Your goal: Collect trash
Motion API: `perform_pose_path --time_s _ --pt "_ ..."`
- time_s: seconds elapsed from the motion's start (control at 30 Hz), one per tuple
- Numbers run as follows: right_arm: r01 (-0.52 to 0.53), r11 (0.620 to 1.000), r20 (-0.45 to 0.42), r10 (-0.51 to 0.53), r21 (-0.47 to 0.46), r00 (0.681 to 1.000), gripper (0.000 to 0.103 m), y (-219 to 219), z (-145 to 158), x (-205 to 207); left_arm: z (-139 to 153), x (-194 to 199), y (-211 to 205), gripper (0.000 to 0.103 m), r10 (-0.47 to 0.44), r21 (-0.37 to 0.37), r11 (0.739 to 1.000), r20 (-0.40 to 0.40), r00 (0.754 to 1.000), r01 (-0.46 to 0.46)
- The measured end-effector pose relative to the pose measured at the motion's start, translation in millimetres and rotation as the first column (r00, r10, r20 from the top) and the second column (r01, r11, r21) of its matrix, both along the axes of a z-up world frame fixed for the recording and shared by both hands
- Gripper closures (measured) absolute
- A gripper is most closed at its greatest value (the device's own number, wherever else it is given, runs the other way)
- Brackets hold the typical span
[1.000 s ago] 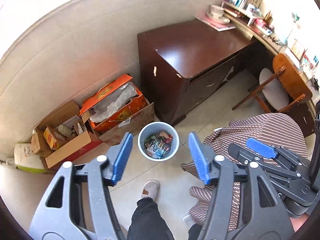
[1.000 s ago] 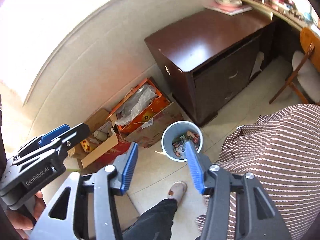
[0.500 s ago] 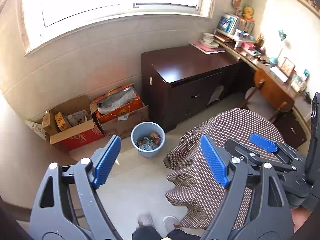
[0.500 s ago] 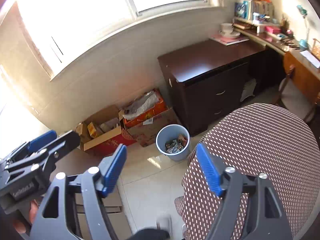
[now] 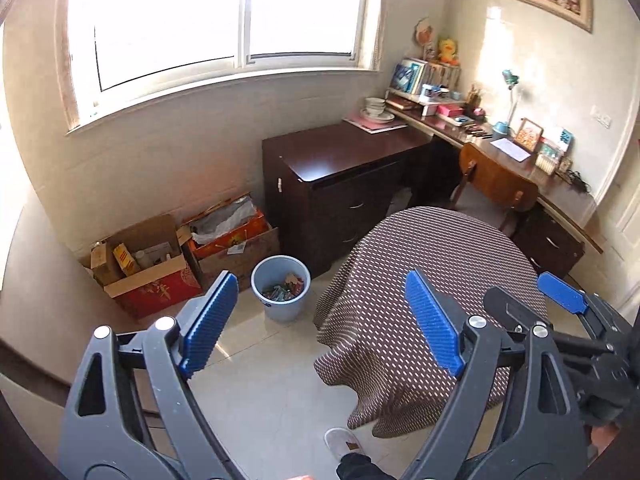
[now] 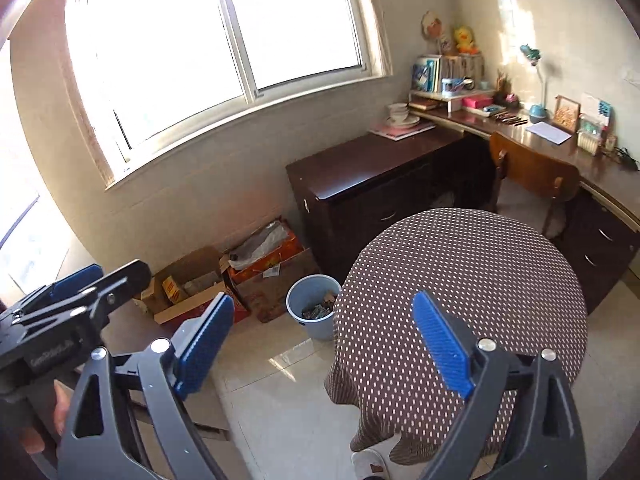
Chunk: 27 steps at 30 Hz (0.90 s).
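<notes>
A light blue trash bin (image 5: 281, 289) holding several colourful wrappers stands on the tiled floor beside a round table with a brown dotted cloth (image 5: 436, 272). It also shows in the right wrist view (image 6: 314, 306), partly behind the table (image 6: 472, 280). My left gripper (image 5: 320, 320) is open and empty, held high above the floor, well back from the bin. My right gripper (image 6: 324, 344) is open and empty, above the table's near edge. No loose trash shows on the table top.
Open cardboard boxes (image 5: 148, 268) sit against the wall left of the bin. A dark wooden cabinet (image 5: 344, 184) stands behind it, with a cluttered desk (image 5: 520, 152) and a wooden chair (image 5: 496, 184) to the right. My slippered foot (image 5: 344, 442) is on the floor.
Both grippers have risen and pulled back from above the bin, and both views have tilted up. The jaws have opened wider. The window and table top have come into view.
</notes>
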State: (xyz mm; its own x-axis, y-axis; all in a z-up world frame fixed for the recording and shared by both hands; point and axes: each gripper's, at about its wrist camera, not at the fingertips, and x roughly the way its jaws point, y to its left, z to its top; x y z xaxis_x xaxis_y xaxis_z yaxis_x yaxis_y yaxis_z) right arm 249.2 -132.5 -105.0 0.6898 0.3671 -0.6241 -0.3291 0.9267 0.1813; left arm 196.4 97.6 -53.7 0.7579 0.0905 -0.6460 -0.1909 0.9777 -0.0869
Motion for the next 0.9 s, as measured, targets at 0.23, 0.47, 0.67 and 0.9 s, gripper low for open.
perform_pose_path --time_s 0.23,0.47,0.67,0.9 --pt "0.067 0.998 0.091 -0.067 0.007 0.994 0.011 -33 18 -102 12 -81 -26 0.017 -0.016 0.024 1.000 0.061 0.998 0.014" --pt "0.076 0.997 0.117 -0.074 -0.011 0.990 0.010 -41 33 -160 26 -135 -33 0.014 -0.019 0.053 0.999 0.087 0.996 0.015" --pt "0.073 0.997 0.134 -0.068 -0.039 0.989 0.009 -44 44 -200 36 -170 -35 0.012 -0.007 0.075 0.997 0.116 0.993 -0.002" --pt "0.078 0.996 0.151 -0.069 -0.053 0.986 0.007 -40 50 -228 40 -196 -38 0.011 -0.008 0.078 0.997 0.115 0.993 -0.001"
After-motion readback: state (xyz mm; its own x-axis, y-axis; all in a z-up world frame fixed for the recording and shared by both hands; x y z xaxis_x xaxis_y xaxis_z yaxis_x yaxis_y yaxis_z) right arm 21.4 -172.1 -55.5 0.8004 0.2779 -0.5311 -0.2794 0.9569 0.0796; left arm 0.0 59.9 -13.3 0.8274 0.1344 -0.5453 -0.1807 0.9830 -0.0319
